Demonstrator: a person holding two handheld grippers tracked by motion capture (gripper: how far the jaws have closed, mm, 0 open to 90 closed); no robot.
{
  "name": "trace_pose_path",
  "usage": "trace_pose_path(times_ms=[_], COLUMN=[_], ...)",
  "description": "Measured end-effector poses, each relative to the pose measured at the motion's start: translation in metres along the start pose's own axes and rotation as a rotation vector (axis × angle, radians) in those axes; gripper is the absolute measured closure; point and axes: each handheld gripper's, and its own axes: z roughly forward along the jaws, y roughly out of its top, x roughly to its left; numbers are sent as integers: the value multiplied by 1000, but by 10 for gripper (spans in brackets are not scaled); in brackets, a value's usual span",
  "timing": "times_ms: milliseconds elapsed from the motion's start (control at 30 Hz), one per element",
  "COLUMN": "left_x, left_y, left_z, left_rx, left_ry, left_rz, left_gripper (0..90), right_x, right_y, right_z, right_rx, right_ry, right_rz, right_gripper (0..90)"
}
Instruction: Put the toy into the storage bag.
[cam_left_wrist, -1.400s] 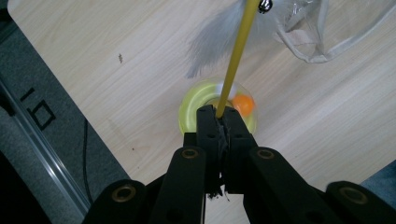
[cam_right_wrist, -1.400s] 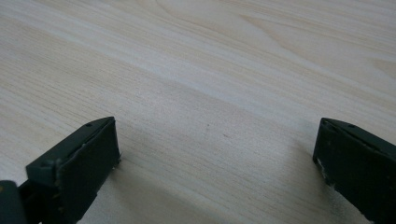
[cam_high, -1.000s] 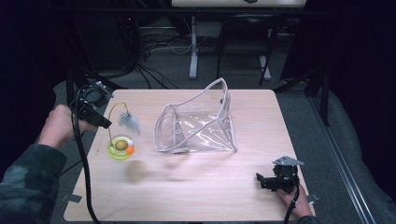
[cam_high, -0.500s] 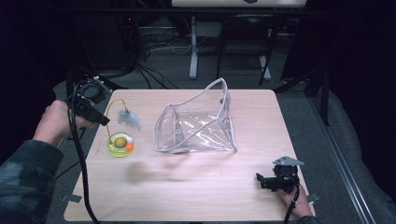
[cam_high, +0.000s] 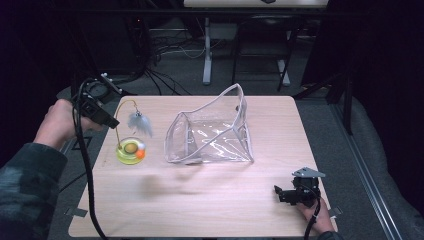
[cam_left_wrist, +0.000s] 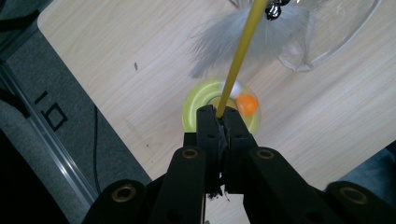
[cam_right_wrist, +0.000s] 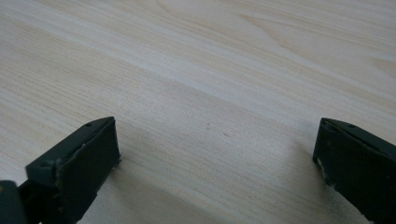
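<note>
A cat toy has a round yellow base (cam_high: 129, 151) (cam_left_wrist: 196, 100) with an orange ball (cam_high: 140, 154) (cam_left_wrist: 247, 105) in it. A thin yellow wire (cam_high: 119, 120) (cam_left_wrist: 240, 56) rises from the base and carries a grey feather (cam_high: 140, 122) (cam_left_wrist: 233, 46). My left gripper (cam_high: 114, 121) (cam_left_wrist: 221, 116) is shut on that wire at the table's left edge. The toy seems to hang just off the wood, with a faint shadow nearer me. My right gripper (cam_high: 276, 190) (cam_right_wrist: 215, 154) rests open on bare wood at the front right.
A clear plastic pouch (cam_high: 210, 132) (cam_left_wrist: 327, 32) stands open in the middle of the wooden table (cam_high: 200, 210), just right of the toy. Dark floor, cables and stand legs lie beyond the far edge.
My left hand has drawn back to the left and slightly up, and the toy has shifted a little away with it. The right gripper has not moved.
</note>
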Motion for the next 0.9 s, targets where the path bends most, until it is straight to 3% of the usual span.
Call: trace_pose_path(times_ms=[333, 900], left_x=[-2, -2], left_y=[10, 21], left_z=[-18, -34], left_rx=[-10, -23], left_ry=[20, 40], left_rz=[18, 24], left_gripper=[881, 882], right_x=[0, 0], right_y=[0, 0], right_z=[0, 0], right_rx=[0, 2], right_ry=[0, -1], right_rz=[1, -3], right_gripper=[0, 0])
